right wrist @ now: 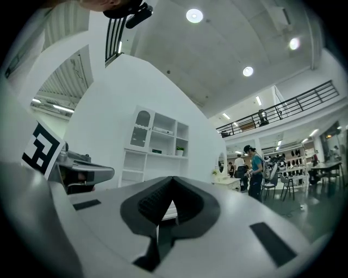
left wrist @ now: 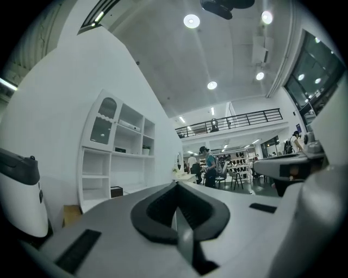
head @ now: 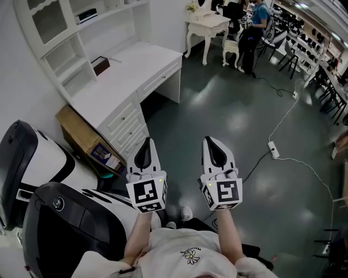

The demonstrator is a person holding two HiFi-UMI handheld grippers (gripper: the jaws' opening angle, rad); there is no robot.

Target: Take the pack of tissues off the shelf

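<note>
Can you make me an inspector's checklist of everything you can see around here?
Surface: white desk with shelves above it.
Job's things: dark box on the desk, maybe the tissues; cannot tell.
Clutter: cardboard box on the floor beside the desk.
Grippers: left hand-held gripper and right hand-held gripper both shut, holding nothing.
Cables: corded power strip on the floor.
Surroundings: person far off; black-and-white machine at the left.

The shelf (head: 54,51) and the table (head: 130,70) are white and the floor (head: 217,98) is dark grey. The left gripper (head: 147,142) and right gripper (head: 212,141) are white, black inside, with black-and-white square markers (head: 147,193).
</note>
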